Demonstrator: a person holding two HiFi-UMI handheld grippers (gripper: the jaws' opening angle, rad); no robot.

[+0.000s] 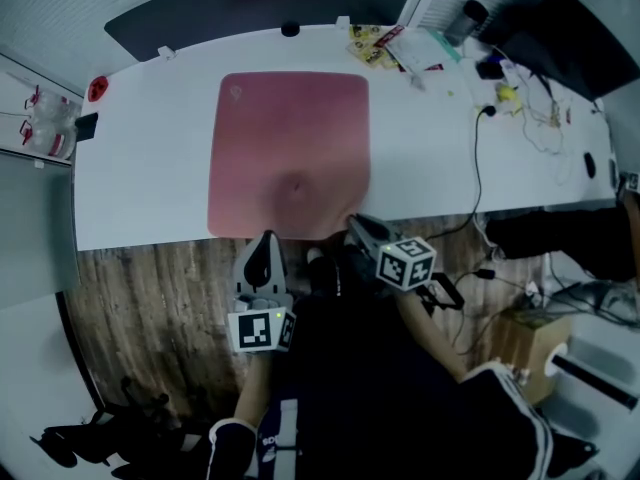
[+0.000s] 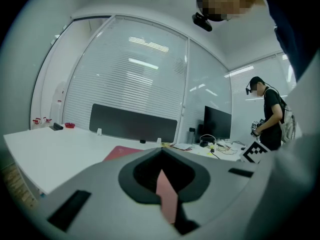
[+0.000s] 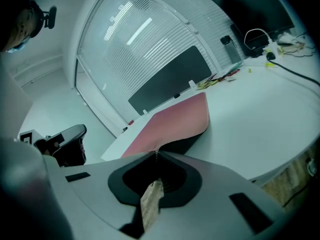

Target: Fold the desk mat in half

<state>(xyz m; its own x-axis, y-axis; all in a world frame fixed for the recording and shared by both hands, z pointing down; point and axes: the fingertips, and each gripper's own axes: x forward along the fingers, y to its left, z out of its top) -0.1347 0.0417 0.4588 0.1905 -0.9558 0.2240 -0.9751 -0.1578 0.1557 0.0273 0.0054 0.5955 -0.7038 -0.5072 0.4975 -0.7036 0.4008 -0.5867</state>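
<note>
The pink desk mat lies flat on the white table, its near edge along the table's front edge. My right gripper is shut on the mat's near right corner. In the right gripper view that corner is raised off the table, its dark underside showing just beyond the shut right gripper. My left gripper sits at the near edge, left of the middle. In the left gripper view the left gripper looks shut, with a pink strip of mat between its jaws and the mat beyond.
A dark screen panel stands along the table's far edge. Papers, a bottle, cables and a black cable crowd the far right. A red item sits at the left end. A person stands at the right.
</note>
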